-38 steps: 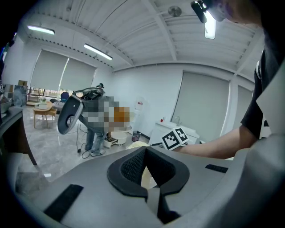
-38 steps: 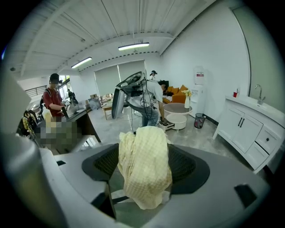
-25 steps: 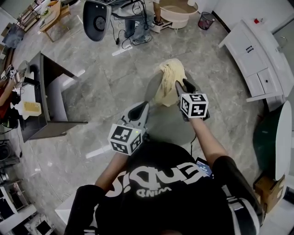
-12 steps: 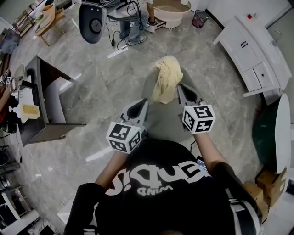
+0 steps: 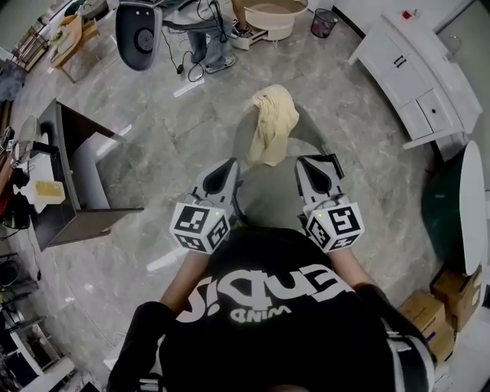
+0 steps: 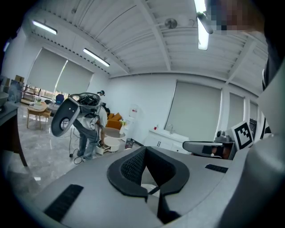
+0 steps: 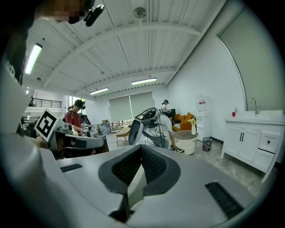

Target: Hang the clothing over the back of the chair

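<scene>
A pale yellow garment (image 5: 272, 122) hangs bunched over the back of the grey chair (image 5: 268, 200) in the head view, its lower end trailing toward the seat. My left gripper (image 5: 229, 168) is over the seat's left side and my right gripper (image 5: 311, 165) over its right side. Both are short of the cloth, shut and holding nothing. The left gripper view shows its own black pads (image 6: 133, 167) meeting at the tips, with the right gripper (image 6: 208, 147) alongside. Nothing lies between the pads (image 7: 153, 164) in the right gripper view either.
A dark desk (image 5: 76, 176) stands at the left and a white cabinet (image 5: 406, 76) at the upper right. Beyond the chair are a stand with a round grey head (image 5: 138, 31), a person (image 5: 205, 38), a beige tub (image 5: 272, 14) and a bin (image 5: 324, 21). Cardboard boxes (image 5: 452, 295) sit lower right.
My right gripper has drawn back from the garment toward me and risen, and it no longer touches the cloth. The left gripper has barely moved. The garment stays on the chair back.
</scene>
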Demonstrator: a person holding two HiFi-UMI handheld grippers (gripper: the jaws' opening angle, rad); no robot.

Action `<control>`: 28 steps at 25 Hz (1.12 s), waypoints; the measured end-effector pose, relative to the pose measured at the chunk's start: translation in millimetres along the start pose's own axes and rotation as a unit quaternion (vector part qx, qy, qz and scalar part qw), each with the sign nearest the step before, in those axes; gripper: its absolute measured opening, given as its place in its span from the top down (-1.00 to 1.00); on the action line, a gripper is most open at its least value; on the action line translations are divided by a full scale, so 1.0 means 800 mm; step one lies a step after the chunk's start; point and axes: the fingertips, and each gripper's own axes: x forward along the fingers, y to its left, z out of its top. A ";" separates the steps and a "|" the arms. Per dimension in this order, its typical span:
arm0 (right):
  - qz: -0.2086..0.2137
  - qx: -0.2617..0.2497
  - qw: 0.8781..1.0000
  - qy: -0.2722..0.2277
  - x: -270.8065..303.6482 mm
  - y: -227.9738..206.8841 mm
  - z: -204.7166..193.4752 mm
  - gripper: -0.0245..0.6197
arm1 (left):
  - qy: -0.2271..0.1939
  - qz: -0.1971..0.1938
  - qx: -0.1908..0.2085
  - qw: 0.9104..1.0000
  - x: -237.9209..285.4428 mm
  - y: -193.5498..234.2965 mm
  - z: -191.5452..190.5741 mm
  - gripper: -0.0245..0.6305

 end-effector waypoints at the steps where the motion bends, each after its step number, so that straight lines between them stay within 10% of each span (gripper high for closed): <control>1: 0.001 0.001 1.000 -0.009 -0.003 0.000 -0.002 0.88 | -0.002 0.000 0.003 1.000 -0.001 0.000 0.000 0.88; 28: -0.004 -0.015 0.999 -0.050 -0.017 0.001 -0.021 0.88 | -0.033 -0.003 0.042 0.999 -0.019 -0.007 -0.007 0.88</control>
